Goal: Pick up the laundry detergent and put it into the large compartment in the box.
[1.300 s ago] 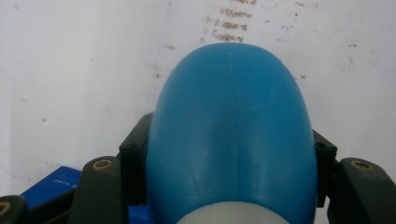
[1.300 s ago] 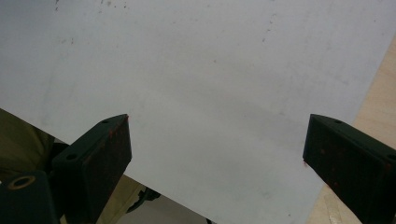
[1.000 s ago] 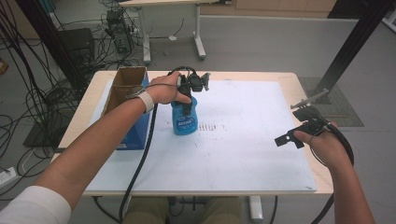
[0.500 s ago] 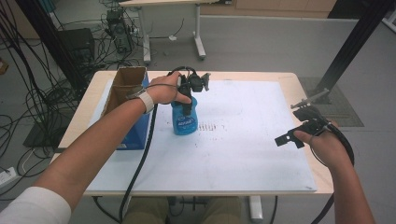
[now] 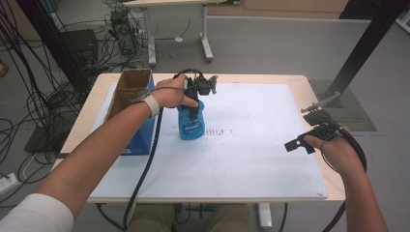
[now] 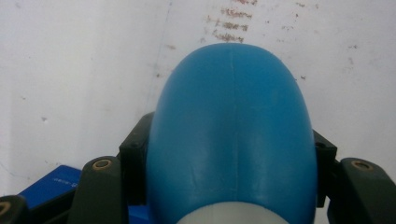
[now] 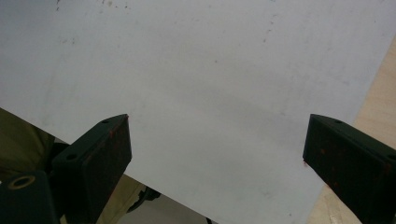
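While the high view gives the whole table (image 5: 270, 159) with the blue bottle (image 5: 191, 123) standing upright beside a blue cardboard box (image 5: 138, 140), the left gripper view shows the left gripper (image 6: 229, 156) clamped on its sides from above. Over by the table's right edge the right gripper (image 7: 217, 140) hangs wide open with nothing in it, pointing down at the white sheet

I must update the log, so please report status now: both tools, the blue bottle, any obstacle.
Left tool shut on blue bottle, upright on white mat. Right tool open, nothing between jaws. Cardboard box beside bottle.
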### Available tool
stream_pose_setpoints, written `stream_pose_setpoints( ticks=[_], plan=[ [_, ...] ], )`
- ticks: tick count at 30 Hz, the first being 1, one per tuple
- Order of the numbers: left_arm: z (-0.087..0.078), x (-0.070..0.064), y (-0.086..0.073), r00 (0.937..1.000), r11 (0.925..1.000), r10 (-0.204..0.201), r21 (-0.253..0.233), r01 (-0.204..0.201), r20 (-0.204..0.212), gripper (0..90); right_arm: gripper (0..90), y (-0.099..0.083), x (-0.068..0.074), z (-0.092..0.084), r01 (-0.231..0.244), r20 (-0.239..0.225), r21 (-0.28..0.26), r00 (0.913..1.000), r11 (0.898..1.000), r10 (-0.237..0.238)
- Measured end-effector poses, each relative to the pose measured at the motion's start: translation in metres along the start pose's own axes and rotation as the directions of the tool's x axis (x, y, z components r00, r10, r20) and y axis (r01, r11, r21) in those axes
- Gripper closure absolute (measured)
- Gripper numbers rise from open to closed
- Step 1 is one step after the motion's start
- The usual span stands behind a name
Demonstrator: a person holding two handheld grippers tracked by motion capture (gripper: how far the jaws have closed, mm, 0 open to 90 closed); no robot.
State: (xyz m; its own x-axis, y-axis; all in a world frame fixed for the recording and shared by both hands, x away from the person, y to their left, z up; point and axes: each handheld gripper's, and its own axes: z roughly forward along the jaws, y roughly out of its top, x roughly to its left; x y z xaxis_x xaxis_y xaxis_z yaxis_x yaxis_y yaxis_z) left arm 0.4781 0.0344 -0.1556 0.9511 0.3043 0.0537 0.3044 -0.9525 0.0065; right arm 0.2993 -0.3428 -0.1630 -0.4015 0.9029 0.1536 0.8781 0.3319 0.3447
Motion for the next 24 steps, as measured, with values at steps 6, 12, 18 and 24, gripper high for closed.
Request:
stream_pose_setpoints(
  ticks=[6,12,18,24],
  plan=[
    [0.0000,0.0006,0.0005,1.0000,1.0000,-0.001,0.002,0.001,0.002,38.1,7.7,-0.0008,-0.0008,0.0008,-0.002,0.000,0.001,1.0000,1.000,0.002],
    [0.0001,0.0006,0.0005,1.0000,1.0000,-0.003,0.002,0.003,0.003,38.1,7.7,-0.0022,-0.0017,0.0006,-0.005,0.000,0.000,1.0000,1.000,0.005],
    [-0.0002,0.0000,0.0009,1.0000,1.0000,0.001,0.004,-0.001,0.001,38.1,7.7,-0.0024,-0.0017,0.0006,-0.005,-0.001,0.000,1.0000,1.000,0.005],
    [-0.0012,-0.0016,0.0010,1.0000,0.9999,-0.008,0.007,0.008,-0.002,38.2,8.0,-0.0021,-0.0021,0.0001,-0.006,-0.001,0.002,1.0000,1.000,0.006]
  ],
)
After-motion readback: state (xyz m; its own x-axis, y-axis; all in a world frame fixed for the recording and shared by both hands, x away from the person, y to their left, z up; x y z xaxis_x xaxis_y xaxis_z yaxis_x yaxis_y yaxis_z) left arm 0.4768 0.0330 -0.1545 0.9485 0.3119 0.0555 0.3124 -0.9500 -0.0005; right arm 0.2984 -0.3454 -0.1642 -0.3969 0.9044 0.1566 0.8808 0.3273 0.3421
